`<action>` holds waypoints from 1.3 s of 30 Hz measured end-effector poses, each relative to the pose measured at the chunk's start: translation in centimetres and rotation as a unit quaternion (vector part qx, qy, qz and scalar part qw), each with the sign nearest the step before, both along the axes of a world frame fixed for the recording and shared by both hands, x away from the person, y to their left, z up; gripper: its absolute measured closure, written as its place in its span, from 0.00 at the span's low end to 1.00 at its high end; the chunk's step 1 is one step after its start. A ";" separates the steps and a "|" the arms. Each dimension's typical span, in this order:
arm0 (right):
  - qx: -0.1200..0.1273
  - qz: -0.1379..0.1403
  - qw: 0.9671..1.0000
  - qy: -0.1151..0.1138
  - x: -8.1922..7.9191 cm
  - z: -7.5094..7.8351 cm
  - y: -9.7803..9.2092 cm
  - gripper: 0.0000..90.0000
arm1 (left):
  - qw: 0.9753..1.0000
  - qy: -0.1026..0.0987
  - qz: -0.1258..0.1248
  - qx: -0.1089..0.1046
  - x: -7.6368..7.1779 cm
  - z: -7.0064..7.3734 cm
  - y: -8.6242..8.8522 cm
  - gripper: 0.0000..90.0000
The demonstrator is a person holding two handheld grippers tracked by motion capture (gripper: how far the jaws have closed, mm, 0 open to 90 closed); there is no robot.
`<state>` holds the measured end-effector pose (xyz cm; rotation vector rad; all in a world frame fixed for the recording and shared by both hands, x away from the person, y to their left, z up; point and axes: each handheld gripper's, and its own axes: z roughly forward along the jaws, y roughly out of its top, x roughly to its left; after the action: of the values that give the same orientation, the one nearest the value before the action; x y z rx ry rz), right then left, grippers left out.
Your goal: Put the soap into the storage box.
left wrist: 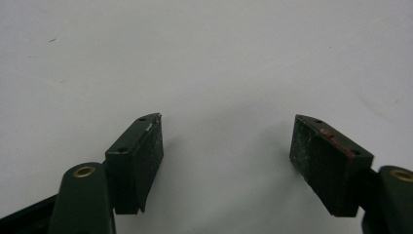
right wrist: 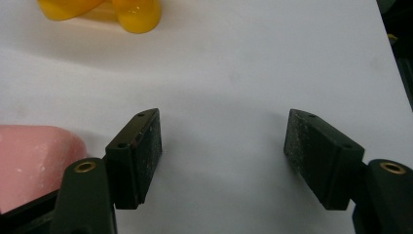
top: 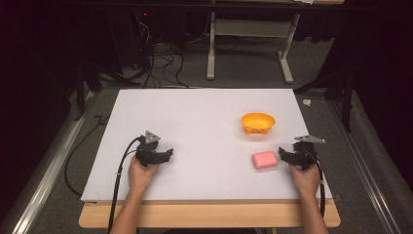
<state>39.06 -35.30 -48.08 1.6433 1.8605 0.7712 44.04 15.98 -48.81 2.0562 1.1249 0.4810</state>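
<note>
While the pink sponge lies flat on the white table, just left of the right gripper, jaws apart, empty; orange bowl behind it; left gripper well apart, jaws spread, empty.

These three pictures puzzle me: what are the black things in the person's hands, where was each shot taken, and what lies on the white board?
No machine arm here: a person holds hand-worked tongs, the left tongs and the right tongs. The high view looks down from above the table. The other two come from cameras riding on each tool, looking along its black jaws. Both pairs stand open and hold nothing. On the board lie a pink soap-like block, beside the right tongs, and an orange bowl farther back.
</note>
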 end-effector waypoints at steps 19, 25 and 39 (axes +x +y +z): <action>0.004 0.006 1.000 0.005 0.1 0.1 -0.1 0.32 | 1.000 0.000 -0.001 0.002 0.0 0.0 0.0 0.31; 0.009 -0.007 1.000 0.002 -0.1 0.2 -0.3 0.27 | 1.000 0.000 -0.001 0.003 0.0 0.0 0.0 0.32; 0.043 -0.003 0.999 -0.019 -2.8 1.6 -0.5 0.22 | 1.000 0.000 -0.001 0.002 0.0 0.0 0.0 0.32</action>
<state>36.29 -35.82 -46.50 1.6745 1.8196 0.8858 44.03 15.98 -48.79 2.0610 1.1229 0.4832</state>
